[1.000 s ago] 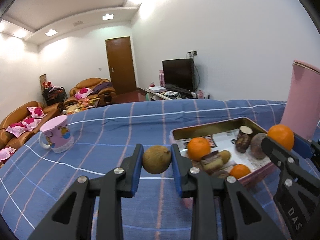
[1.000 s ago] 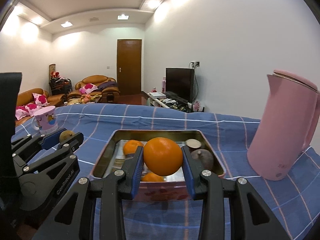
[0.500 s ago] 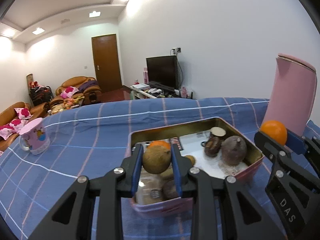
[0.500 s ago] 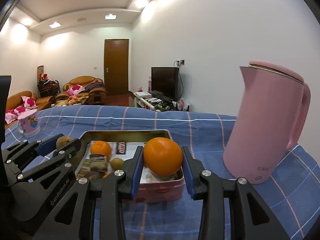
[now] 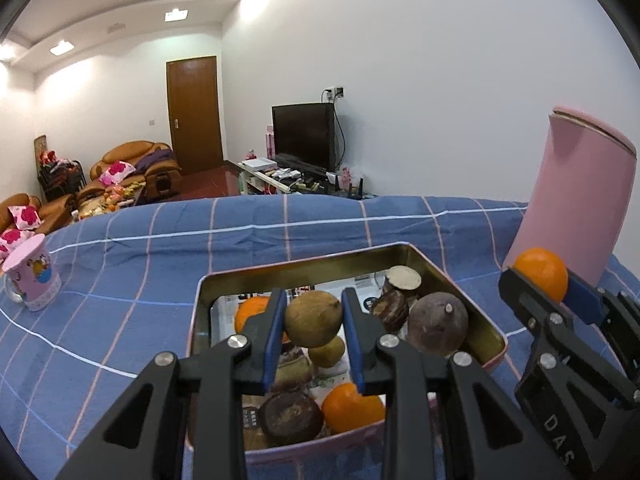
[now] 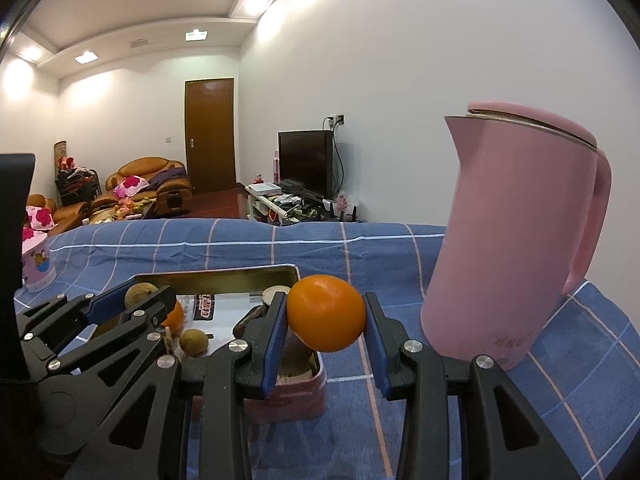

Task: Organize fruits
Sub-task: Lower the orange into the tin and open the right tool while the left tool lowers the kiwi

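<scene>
A pink metal tin (image 5: 420,258) on the blue checked cloth holds several fruits: oranges (image 5: 352,408), a dark round fruit (image 5: 438,324) and small brown ones. My left gripper (image 5: 313,322) is shut on a round brown fruit (image 5: 313,320) and holds it above the middle of the tin. My right gripper (image 6: 326,314) is shut on an orange (image 6: 326,312), held over the tin's right edge (image 6: 296,274), beside the pink kettle. The right gripper and its orange (image 5: 540,272) also show at the right of the left wrist view.
A tall pink kettle (image 6: 516,240) stands right of the tin, close to my right gripper. A pink printed mug (image 5: 32,276) stands at the far left of the cloth. The table's far edge drops off to a living room.
Both grippers have moved right and forward. The left one, with the brown fruit, has come from beside the tin to over it. The right one, with the orange, has shifted towards the kettle.
</scene>
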`<state>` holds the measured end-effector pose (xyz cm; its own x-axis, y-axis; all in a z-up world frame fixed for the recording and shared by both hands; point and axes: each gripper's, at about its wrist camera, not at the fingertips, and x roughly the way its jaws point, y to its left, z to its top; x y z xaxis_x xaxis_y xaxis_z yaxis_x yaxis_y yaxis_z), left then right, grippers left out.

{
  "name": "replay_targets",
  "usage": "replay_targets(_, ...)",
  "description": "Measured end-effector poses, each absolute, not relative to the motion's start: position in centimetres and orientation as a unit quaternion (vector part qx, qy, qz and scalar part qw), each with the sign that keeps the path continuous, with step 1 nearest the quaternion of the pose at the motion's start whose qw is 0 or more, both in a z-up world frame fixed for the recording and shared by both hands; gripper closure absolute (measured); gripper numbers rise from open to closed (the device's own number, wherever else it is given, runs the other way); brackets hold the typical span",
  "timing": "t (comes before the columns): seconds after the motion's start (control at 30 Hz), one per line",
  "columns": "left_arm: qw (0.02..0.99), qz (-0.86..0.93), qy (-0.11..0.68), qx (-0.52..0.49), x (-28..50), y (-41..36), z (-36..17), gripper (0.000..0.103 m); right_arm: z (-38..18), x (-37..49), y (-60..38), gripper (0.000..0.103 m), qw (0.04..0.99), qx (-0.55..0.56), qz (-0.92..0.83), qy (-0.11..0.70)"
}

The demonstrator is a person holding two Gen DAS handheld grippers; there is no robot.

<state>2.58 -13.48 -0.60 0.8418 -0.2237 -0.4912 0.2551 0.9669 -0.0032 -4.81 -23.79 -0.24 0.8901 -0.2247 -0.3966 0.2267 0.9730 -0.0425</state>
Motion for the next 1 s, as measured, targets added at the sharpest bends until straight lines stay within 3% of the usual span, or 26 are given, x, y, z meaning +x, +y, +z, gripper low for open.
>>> replay_targets(0.57, 0.957, -0.090, 0.276, -0.003, 5.6, -10.6, -0.9, 0.073, 0.1, 0.4, -21.7, 0.064, 0.975, -0.013, -0.102, 0.197)
replay_targets(1.0, 0.950, -0.081, 0.300, -0.005, 6.4, -10.2, -1.4, 0.073, -1.4, 4.7, -21.8, 0.064, 0.961, 0.025, -0.018, 0.276)
